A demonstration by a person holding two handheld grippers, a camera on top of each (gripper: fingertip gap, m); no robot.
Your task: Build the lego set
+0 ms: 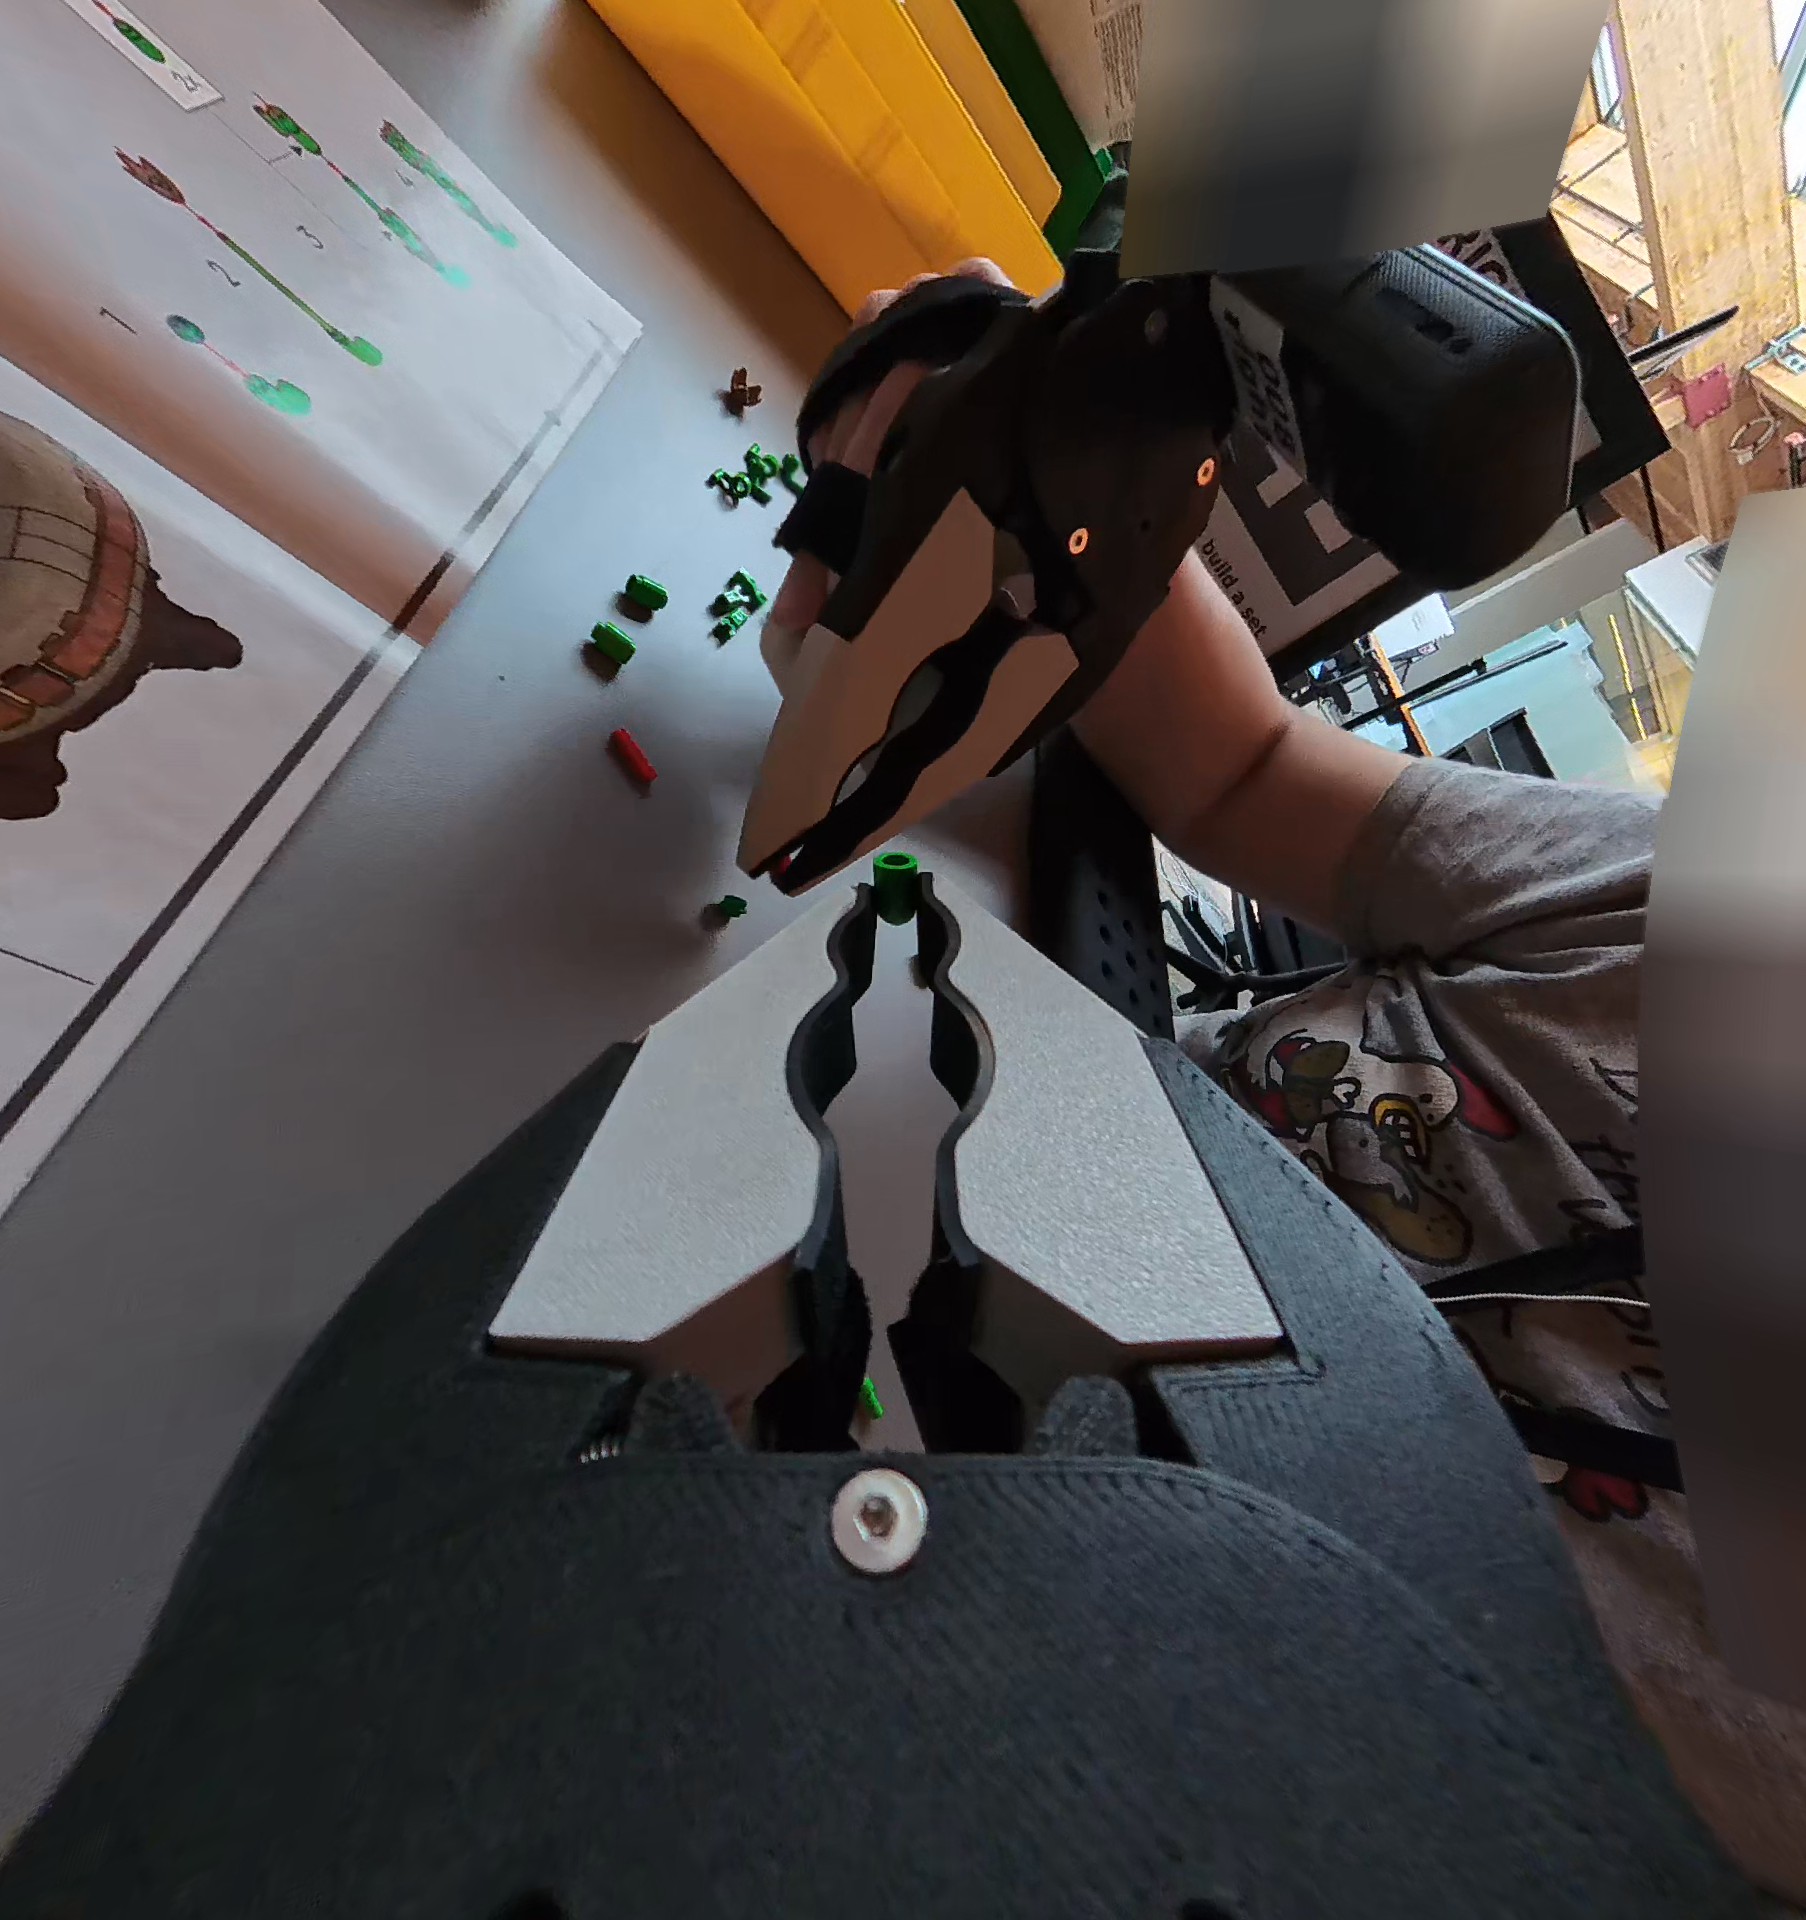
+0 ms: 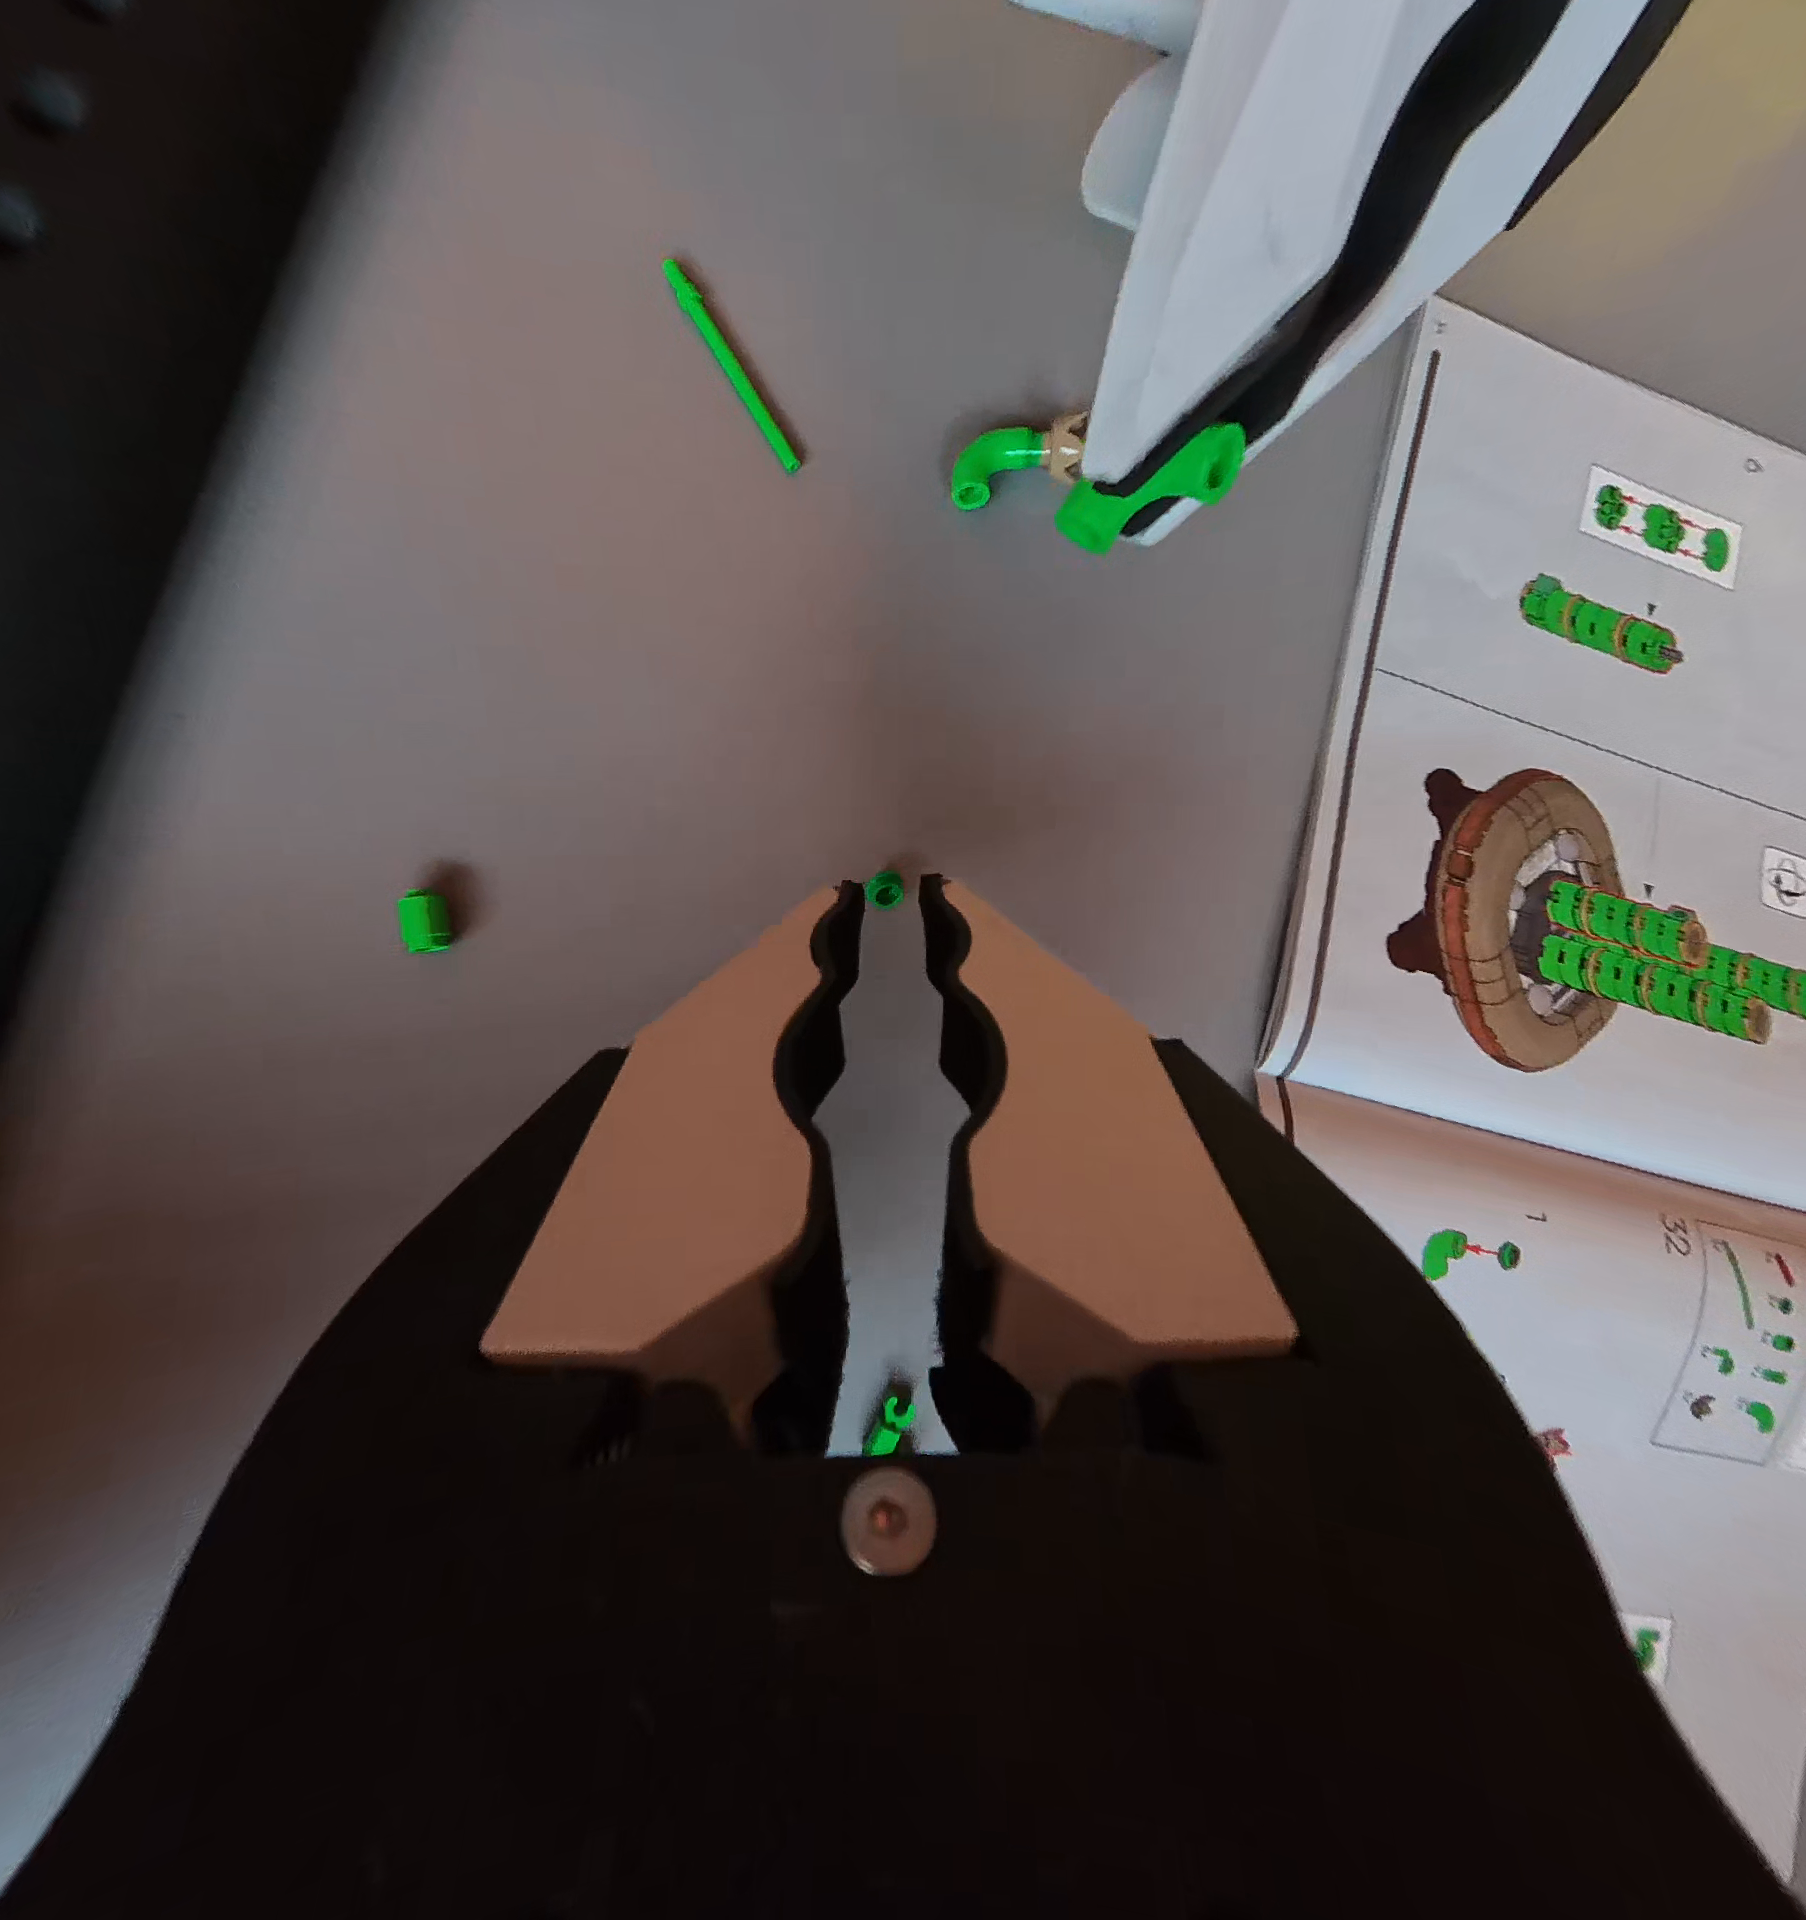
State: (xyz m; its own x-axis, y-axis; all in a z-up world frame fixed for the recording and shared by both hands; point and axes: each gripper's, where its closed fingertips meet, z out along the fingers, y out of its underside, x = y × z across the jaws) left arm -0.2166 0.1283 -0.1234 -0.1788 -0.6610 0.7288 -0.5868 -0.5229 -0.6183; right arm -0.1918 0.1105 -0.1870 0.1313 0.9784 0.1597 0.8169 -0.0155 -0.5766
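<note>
The left hand-held gripper (image 1: pixel 891 902) grips a small green cylindrical lego piece (image 1: pixel 894 885) between its fingertips, held above the grey counter (image 1: pixel 463 935). In the right wrist view, the right hand-held gripper (image 2: pixel 891 891) has its jaws slightly apart around a tiny green round lego stud (image 2: pixel 884 889); whether they pinch it I cannot tell. On the counter lie a thin green rod (image 2: pixel 733 366) far left, a green curved elbow piece (image 2: pixel 987 465), a green barrel piece (image 2: pixel 425 921) and the open instruction booklet (image 2: pixel 1564 727) to the right.
</note>
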